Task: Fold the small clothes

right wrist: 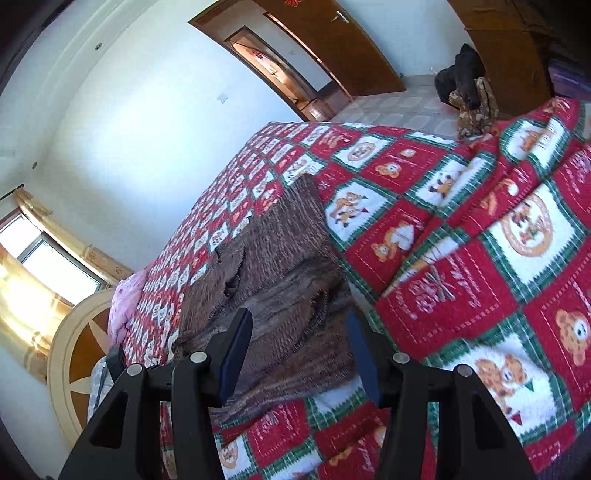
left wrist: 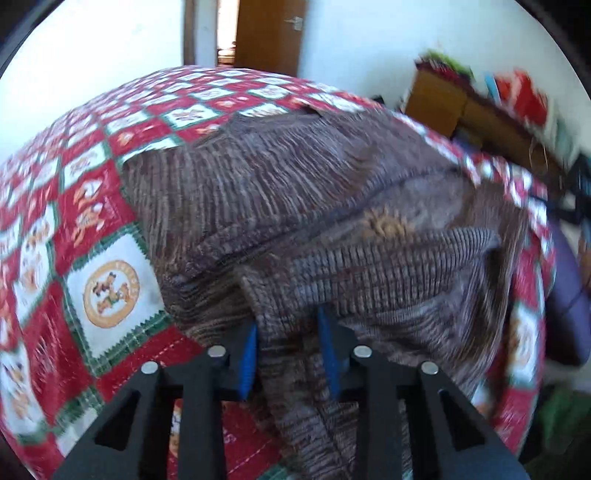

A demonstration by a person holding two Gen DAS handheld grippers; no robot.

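A brown ribbed knit garment (left wrist: pixel 295 192) lies spread on a red, white and green patchwork bedspread (left wrist: pixel 88 229). My left gripper (left wrist: pixel 290 354) has a lifted fold of this knit between its blue pads (left wrist: pixel 248 358), and the fabric hangs down between the fingers. In the right wrist view the same brown garment (right wrist: pixel 280 280) lies on the bedspread (right wrist: pixel 461 258). My right gripper (right wrist: pixel 299 354) hovers over the garment's near edge with its jaws wide apart and nothing between them.
A wooden door (left wrist: pixel 271 33) and white wall stand behind the bed. A wooden shelf (left wrist: pixel 480 110) with colourful items is at the right. In the right wrist view a window (right wrist: pixel 48 258), a round headboard (right wrist: pixel 77 354) and dark items on the floor (right wrist: pixel 465 85) show.
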